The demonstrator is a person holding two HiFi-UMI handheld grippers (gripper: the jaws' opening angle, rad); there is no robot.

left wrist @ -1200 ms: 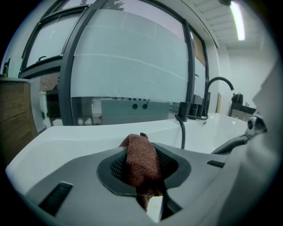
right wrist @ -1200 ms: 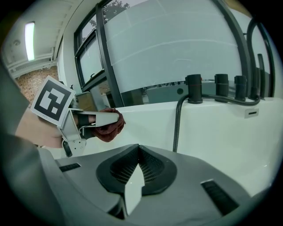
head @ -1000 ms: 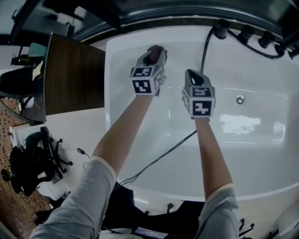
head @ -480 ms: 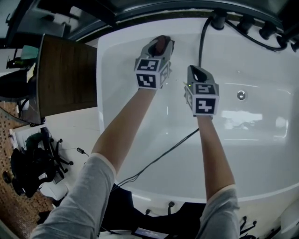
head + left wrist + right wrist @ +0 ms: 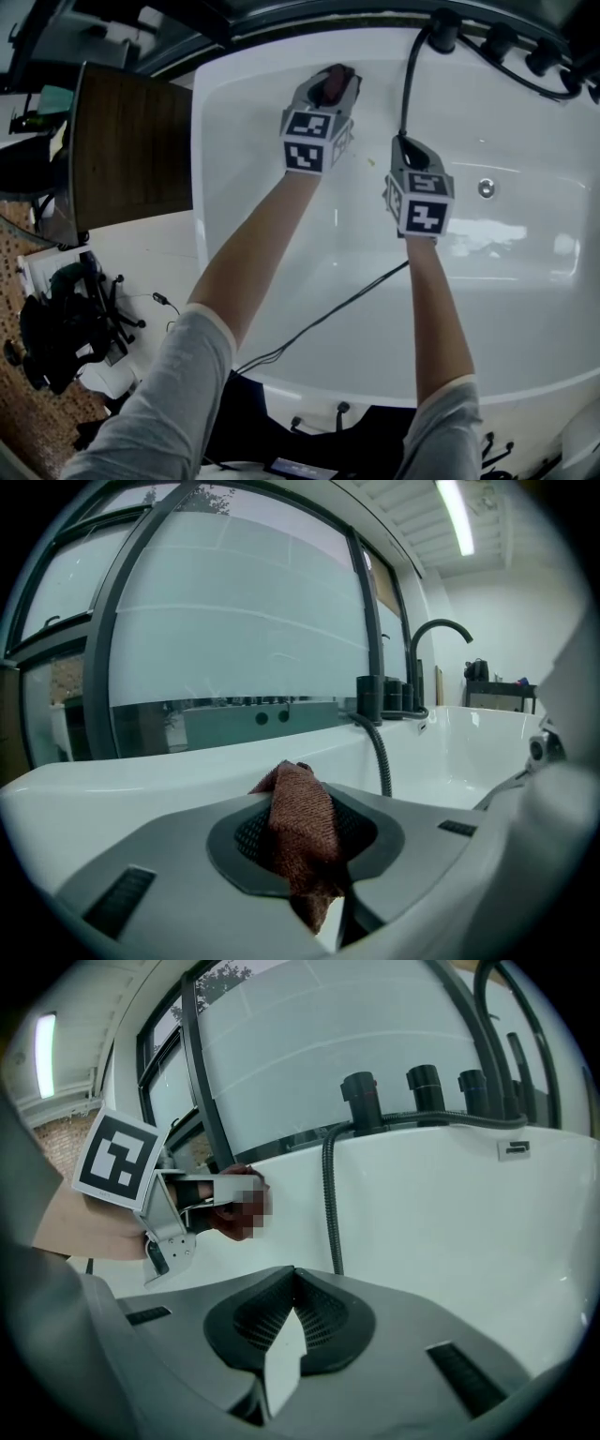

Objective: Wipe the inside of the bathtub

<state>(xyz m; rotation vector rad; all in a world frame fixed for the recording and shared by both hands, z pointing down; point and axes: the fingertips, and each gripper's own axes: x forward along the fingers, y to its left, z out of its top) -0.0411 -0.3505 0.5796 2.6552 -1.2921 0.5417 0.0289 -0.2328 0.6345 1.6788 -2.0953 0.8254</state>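
The white bathtub (image 5: 525,281) fills the head view. My left gripper (image 5: 328,90) reaches to the tub's far inner wall, shut on a red-brown cloth (image 5: 334,84). In the left gripper view the cloth (image 5: 302,825) is pinched between the jaws (image 5: 314,855) and sticks up above them. My right gripper (image 5: 407,148) hovers inside the tub to the right of the left one, beside the black hose (image 5: 407,89). Its jaws (image 5: 292,1286) are shut with nothing between them. The right gripper view shows the left gripper (image 5: 178,1206) against the tub wall (image 5: 441,1213).
A black hose (image 5: 330,1204) runs down the tub wall from black tap fittings (image 5: 422,1087) on the rim. A round overflow fitting (image 5: 486,188) sits on the tub's right side. A dark wooden cabinet (image 5: 131,141) stands left of the tub. A thin cable (image 5: 319,323) crosses the near rim.
Both grippers have moved farther toward the tub's far wall and slightly to the right. The cloth stays in the left gripper.
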